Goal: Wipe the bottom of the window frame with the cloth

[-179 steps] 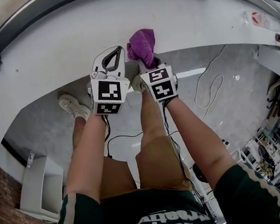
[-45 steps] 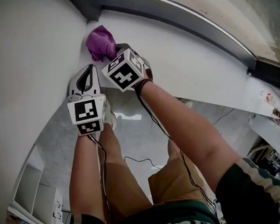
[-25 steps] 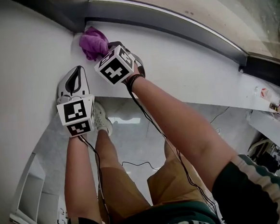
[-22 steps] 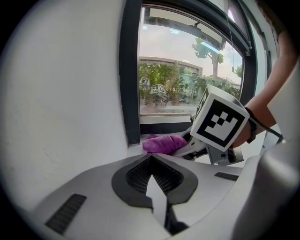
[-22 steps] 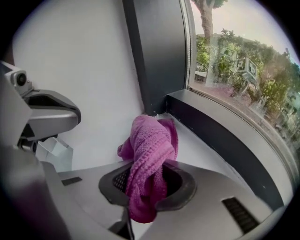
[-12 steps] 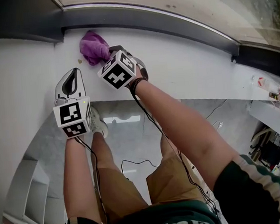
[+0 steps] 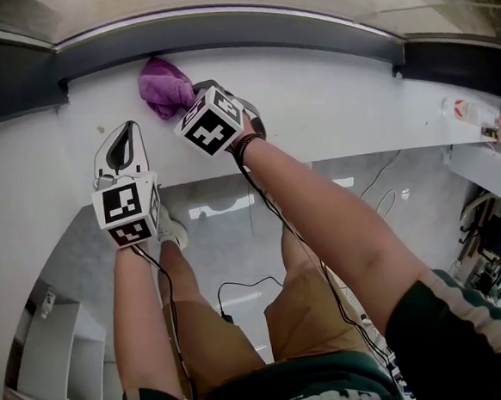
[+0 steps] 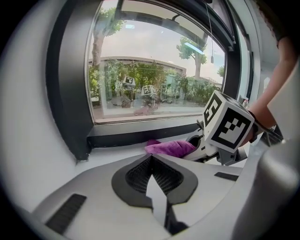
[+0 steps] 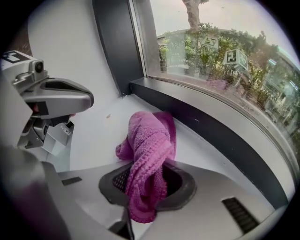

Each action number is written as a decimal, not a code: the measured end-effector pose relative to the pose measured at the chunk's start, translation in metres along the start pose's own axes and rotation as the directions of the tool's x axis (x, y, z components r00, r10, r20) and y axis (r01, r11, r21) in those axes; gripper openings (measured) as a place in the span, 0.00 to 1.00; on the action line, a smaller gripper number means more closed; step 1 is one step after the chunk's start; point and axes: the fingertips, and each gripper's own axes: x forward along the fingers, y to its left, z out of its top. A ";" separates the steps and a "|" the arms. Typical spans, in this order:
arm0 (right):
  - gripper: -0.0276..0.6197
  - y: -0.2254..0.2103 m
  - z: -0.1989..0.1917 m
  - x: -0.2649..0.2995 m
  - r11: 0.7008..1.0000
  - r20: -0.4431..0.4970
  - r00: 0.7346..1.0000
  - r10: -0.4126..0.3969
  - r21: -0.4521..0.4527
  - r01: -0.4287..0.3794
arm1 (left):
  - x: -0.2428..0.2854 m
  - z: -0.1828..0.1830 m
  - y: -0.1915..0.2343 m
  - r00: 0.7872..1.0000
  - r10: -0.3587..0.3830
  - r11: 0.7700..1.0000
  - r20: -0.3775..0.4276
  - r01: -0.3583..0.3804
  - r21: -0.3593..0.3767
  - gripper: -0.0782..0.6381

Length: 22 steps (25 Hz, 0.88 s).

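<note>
White sill (image 7: 338, 102), dark window frame (image 7: 246, 29) along its far edge. Item: purple cloth (image 7: 162, 85), bunched on the sill close against the frame, toward the left corner. My right gripper (image 7: 189, 100): jaws clamped on the cloth's near end. My left gripper (image 7: 127, 134): jaws together, empty, near-left of the cloth. Handling: I judge it best to press the cloth into the frame's base and sweep right evenly.

Daylit window (image 8: 154, 75) with trees (image 8: 187, 79) outside, dark frame (image 7: 220, 29), broad white sill (image 7: 328, 94), glossy grey floor (image 7: 228, 240) below
</note>
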 end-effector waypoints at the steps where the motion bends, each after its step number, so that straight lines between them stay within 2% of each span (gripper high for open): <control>1: 0.18 -0.006 -0.005 -0.004 1.000 0.002 1.000 -0.004 0.006 0.004 | 0.003 0.001 -0.008 1.000 -0.009 1.000 -0.001 0.009 0.003 0.12; 5: 0.18 -0.026 -0.030 -0.018 0.999 0.005 1.000 -0.026 0.041 0.026 | 0.014 0.005 -0.046 0.997 -0.071 0.996 -0.009 0.071 0.046 0.12; 11: 0.18 -0.049 -0.061 -0.037 0.996 -0.002 0.999 -0.045 0.081 0.045 | 0.025 0.018 -0.091 0.994 -0.110 0.988 -0.009 0.110 0.107 0.12; 22: 0.18 -0.103 -0.123 -0.077 0.979 0.011 0.995 -0.096 0.180 0.093 | 0.046 0.035 -0.178 0.975 -0.221 0.950 -0.037 0.224 0.217 0.12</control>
